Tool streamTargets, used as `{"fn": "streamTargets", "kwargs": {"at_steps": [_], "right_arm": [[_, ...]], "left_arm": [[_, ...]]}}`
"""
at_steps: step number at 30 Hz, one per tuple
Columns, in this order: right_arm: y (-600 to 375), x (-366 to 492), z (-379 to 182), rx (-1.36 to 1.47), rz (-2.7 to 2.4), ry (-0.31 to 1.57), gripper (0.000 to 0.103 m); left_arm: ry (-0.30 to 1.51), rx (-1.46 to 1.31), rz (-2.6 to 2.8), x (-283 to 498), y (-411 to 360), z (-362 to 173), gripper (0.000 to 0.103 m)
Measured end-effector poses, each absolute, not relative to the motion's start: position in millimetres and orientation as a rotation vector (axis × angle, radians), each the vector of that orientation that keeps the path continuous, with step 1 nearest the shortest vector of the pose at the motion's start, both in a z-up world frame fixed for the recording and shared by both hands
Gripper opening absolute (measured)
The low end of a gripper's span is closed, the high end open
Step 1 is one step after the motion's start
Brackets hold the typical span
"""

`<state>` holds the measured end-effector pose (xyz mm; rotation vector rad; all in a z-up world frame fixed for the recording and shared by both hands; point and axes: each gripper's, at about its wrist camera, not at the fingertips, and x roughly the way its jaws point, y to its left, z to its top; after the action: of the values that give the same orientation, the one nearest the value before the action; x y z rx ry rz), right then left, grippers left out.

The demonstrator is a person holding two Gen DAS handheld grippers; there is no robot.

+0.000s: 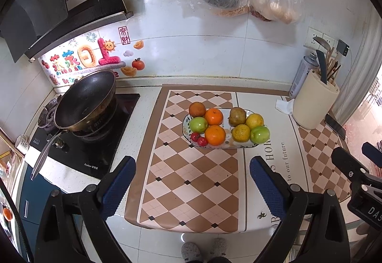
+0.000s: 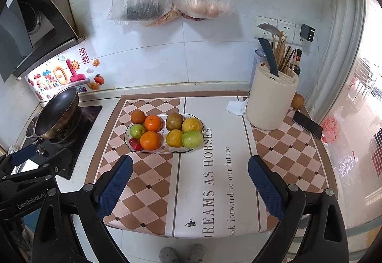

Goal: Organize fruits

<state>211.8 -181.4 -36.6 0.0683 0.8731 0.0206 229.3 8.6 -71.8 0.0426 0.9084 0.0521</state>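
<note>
Left gripper (image 1: 193, 171): jaws spread wide, empty, above the checkered mat (image 1: 191, 191).
Right gripper (image 2: 190, 167): likewise spread, holding nothing.
Fruit plate (image 2: 176, 150): mid-mat, heaped with oranges, green apples, small tomatoes.
Right view only: a lone fruit (image 2: 297, 101) behind the knife block (image 2: 271, 100) (phone (image 2: 307, 124) nearby).
Open room: bare mat between plate and counter edge.

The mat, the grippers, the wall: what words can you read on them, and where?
"DREAMS AS HORSES": on the mat.
"look forward to our future": mat, beside that line; the first letter is cut off.
"GenRobot.AI": on the left gripper, seen from the right wrist.
"DAS": on the right gripper, cut off.
"Be": on the wall sticker; its big Chinese characters I cannot read surely.
Stove brand, cup print: too small.
</note>
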Motion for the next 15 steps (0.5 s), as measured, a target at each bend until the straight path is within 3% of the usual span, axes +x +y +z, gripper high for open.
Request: {"fn": "streamTargets", "kwargs": {"at_steps": [15], "right_arm": [[-183.4, 206.0, -35.5, 0.073, 0.029, 0.864, 0.099]], "left_arm": [[0.893, 0.037, 0.042, 221.4, 2.8, -66.3, 0.098]]}}
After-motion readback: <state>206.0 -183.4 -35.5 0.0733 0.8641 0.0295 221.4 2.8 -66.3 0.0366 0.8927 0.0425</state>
